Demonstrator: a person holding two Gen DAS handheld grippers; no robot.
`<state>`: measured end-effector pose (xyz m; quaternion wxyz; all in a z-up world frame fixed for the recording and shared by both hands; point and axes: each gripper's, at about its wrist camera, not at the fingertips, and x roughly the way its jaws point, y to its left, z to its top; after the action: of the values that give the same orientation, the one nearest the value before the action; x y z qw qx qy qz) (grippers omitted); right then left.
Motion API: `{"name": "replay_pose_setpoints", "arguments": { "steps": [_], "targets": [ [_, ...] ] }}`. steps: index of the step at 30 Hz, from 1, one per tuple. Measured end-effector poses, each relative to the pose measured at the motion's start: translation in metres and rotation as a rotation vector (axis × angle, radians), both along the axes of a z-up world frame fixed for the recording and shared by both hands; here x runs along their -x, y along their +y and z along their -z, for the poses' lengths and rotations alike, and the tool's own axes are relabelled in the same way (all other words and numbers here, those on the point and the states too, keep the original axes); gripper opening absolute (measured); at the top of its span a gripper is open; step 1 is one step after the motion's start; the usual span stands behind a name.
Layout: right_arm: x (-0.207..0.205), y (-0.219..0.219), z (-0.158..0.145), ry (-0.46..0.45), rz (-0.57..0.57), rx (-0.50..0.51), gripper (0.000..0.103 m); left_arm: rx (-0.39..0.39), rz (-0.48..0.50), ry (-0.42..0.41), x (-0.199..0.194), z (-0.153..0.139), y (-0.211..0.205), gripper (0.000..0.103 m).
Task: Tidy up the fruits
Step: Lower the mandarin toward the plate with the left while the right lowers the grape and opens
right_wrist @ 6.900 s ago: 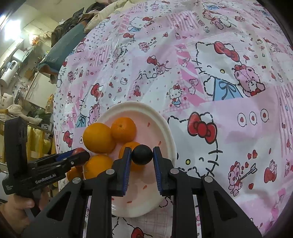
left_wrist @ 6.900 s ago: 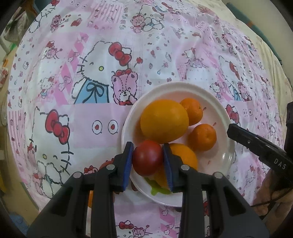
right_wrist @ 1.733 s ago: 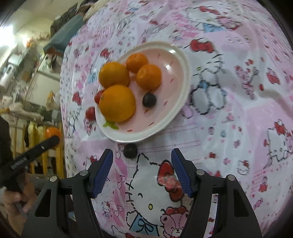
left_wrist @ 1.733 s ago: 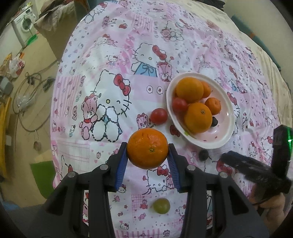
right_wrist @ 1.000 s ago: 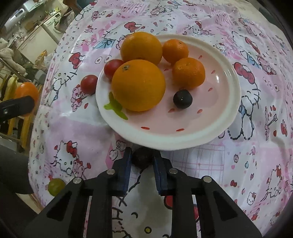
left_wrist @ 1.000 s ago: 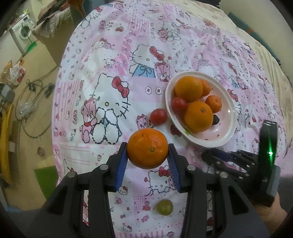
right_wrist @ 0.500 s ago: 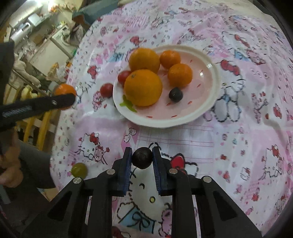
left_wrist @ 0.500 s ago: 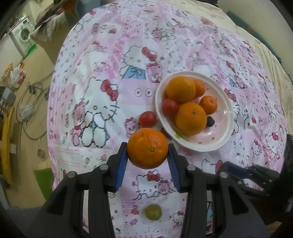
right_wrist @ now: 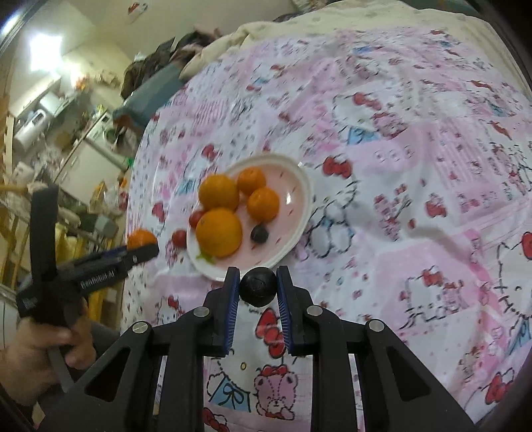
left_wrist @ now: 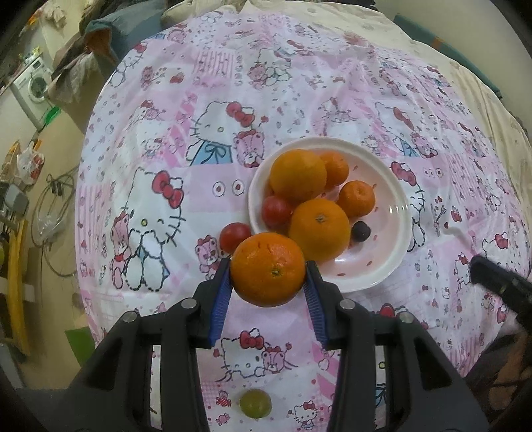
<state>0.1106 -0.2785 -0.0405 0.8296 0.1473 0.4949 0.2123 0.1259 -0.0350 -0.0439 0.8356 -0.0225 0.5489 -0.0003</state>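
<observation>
My left gripper [left_wrist: 268, 282] is shut on an orange [left_wrist: 268, 269], held in the air just short of the white plate [left_wrist: 397, 212]. On the plate lie several oranges, a red tomato [left_wrist: 276, 210] and a dark grape [left_wrist: 360, 230]. A second tomato [left_wrist: 235, 235] rests on the cloth beside the plate's left rim. A green grape [left_wrist: 255, 403] lies near the table's front edge. My right gripper [right_wrist: 258, 288] is shut on a dark grape [right_wrist: 258, 287], raised above the cloth in front of the plate [right_wrist: 301, 212]. The left gripper [right_wrist: 133, 252] with its orange shows at the left.
A pink cartoon-print cloth [left_wrist: 206, 139] covers the round table. A person's hand [right_wrist: 40, 352] holds the left tool at the lower left. Floor clutter, cables and a washing machine [left_wrist: 33, 89] lie beyond the table's left edge. Bedding [right_wrist: 266, 26] lies behind.
The right gripper has lifted the dark grape off the cloth and drawn back from the plate. The left gripper has carried its orange toward the plate.
</observation>
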Motion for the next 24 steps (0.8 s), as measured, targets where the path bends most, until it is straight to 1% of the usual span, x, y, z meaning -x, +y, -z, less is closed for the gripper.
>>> {"name": "replay_pose_setpoints", "arguments": {
  "steps": [5,9,13,17,19,20,24],
  "targets": [
    [-0.014,-0.013,-0.011,-0.021,0.016,-0.008,0.023,-0.003,0.018,-0.018,-0.001,-0.002,-0.004,0.038],
    [-0.03,-0.018,-0.016,-0.03,0.017,-0.005,0.023,0.016,0.016,-0.038,-0.006,-0.007,-0.003,0.038],
    [-0.045,-0.021,-0.017,-0.03,0.02,-0.022,0.023,0.02,0.022,-0.053,-0.014,-0.011,-0.003,0.038],
    [-0.058,-0.021,-0.015,-0.022,0.023,-0.038,0.023,0.008,0.042,-0.06,-0.024,-0.011,-0.006,0.038],
    [-0.066,-0.02,-0.012,-0.012,0.029,-0.039,0.024,0.004,0.052,-0.045,-0.028,-0.007,-0.007,0.038],
    [-0.071,-0.02,-0.009,-0.004,0.032,-0.036,0.024,0.011,0.055,-0.021,-0.03,0.0,-0.008,0.038],
    [-0.088,-0.015,0.003,0.043,0.03,-0.061,0.024,0.059,0.046,0.056,-0.032,0.019,-0.01,0.038]
  ]
}}
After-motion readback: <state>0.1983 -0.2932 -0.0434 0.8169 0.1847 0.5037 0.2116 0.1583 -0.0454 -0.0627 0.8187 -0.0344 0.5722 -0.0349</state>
